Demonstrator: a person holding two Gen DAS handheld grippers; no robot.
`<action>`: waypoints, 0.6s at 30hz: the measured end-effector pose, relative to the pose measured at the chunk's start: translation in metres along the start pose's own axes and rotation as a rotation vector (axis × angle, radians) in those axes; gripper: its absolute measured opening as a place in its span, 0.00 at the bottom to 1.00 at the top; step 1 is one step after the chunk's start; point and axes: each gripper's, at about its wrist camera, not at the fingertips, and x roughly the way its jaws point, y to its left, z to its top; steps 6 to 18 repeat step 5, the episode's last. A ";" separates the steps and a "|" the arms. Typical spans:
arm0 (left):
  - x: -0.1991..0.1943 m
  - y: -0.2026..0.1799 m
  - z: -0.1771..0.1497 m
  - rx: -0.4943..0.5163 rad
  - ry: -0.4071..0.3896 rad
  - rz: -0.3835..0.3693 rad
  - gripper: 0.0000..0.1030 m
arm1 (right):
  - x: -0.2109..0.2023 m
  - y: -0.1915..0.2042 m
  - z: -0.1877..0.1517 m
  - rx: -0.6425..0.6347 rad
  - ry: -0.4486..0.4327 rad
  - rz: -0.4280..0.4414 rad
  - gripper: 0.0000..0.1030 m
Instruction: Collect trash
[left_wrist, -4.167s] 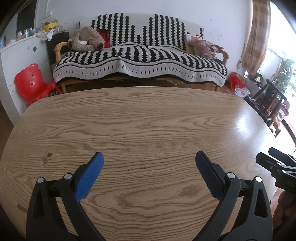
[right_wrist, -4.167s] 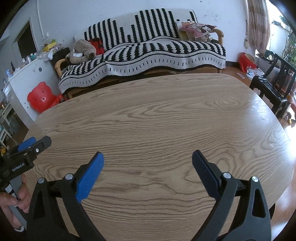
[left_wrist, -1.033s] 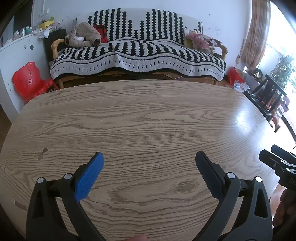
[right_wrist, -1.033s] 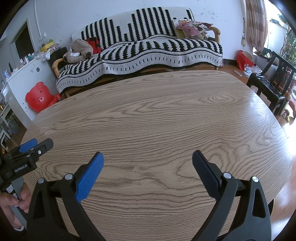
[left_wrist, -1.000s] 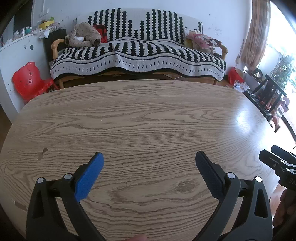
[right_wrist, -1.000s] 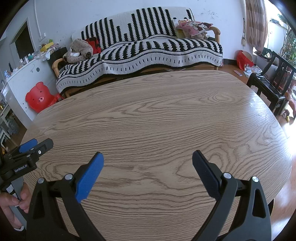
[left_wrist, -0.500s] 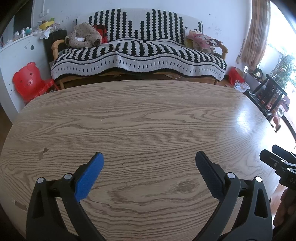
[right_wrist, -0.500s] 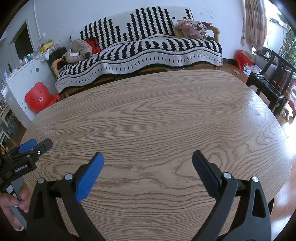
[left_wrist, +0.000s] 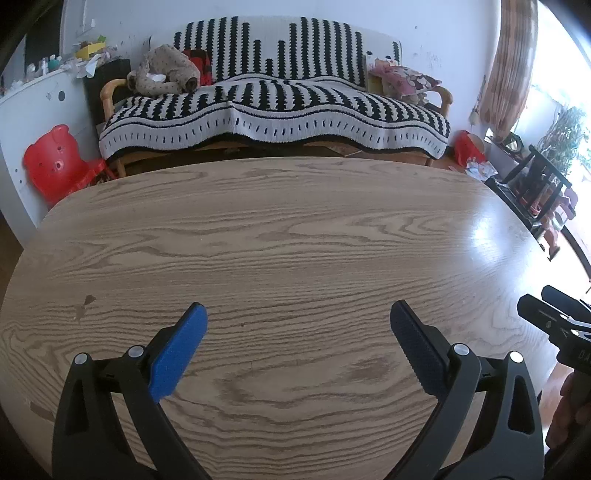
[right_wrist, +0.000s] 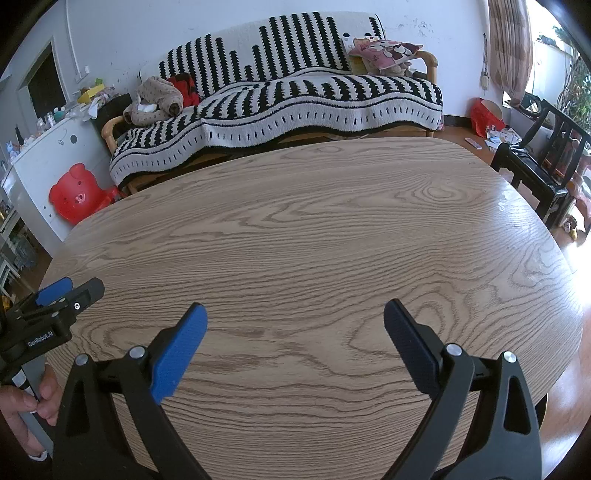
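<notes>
right gripper (left_wrist: 554, 325) cropped, shelf clutter (right_wrist: 55, 110) indistinct

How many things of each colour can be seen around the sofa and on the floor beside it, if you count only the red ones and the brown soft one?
Red bear-shaped stool: 1
Red bag by the curtain: 1
Red cloth on the sofa: 1
Brown soft toy on the sofa: 1
Total: 4

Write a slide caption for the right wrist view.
Open right gripper above wooden table, holding nothing; striped sofa behind.
</notes>
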 end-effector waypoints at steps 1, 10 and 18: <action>0.000 0.000 -0.001 0.000 0.002 0.001 0.94 | 0.000 0.000 -0.001 0.001 0.000 -0.001 0.90; 0.001 0.001 0.000 -0.005 0.008 -0.001 0.94 | -0.001 -0.005 -0.004 0.006 0.004 -0.006 0.90; 0.001 0.001 0.000 -0.005 0.008 -0.001 0.94 | -0.001 -0.005 -0.004 0.006 0.004 -0.006 0.90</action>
